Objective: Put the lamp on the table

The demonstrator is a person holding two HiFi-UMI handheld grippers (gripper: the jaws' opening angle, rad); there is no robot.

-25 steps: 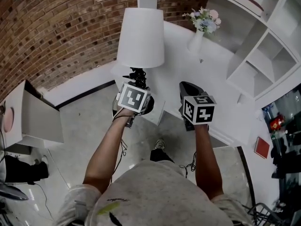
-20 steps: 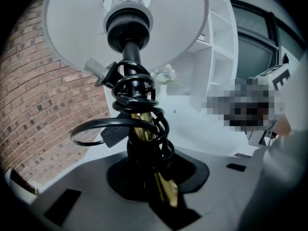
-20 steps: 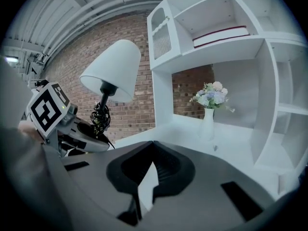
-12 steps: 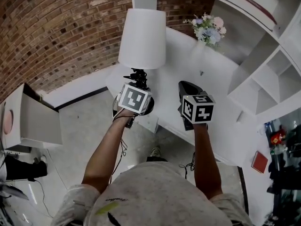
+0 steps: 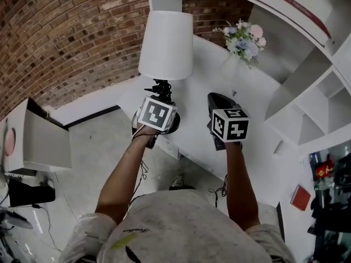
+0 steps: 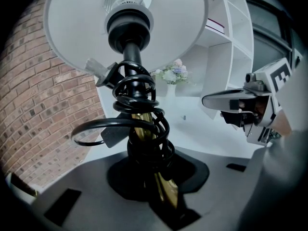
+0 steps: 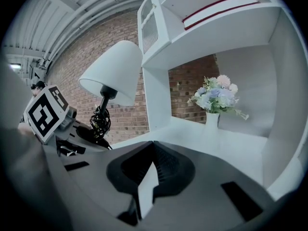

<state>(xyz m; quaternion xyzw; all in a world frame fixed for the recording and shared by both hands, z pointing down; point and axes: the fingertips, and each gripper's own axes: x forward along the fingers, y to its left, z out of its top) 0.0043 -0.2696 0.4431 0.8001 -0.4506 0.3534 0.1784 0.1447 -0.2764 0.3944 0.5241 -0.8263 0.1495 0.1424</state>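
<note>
The lamp has a white shade and a brass stem with a black cord wound round it. My left gripper is shut on that stem below the cord and holds the lamp over the left corner of the white table. From the left gripper view, the shade fills the top and the jaws close round the stem. The lamp also shows in the right gripper view, at left. My right gripper hovers over the table beside it, shut and holding nothing. The lamp's foot is hidden.
A white vase of flowers stands at the table's back, below white shelving. A brick wall runs behind. A white box stands on the floor at left; a red book lies at right.
The table has slid nearer under both grippers as I come closer. The lamp stays gripped by the left gripper; the right gripper keeps its place beside it.
</note>
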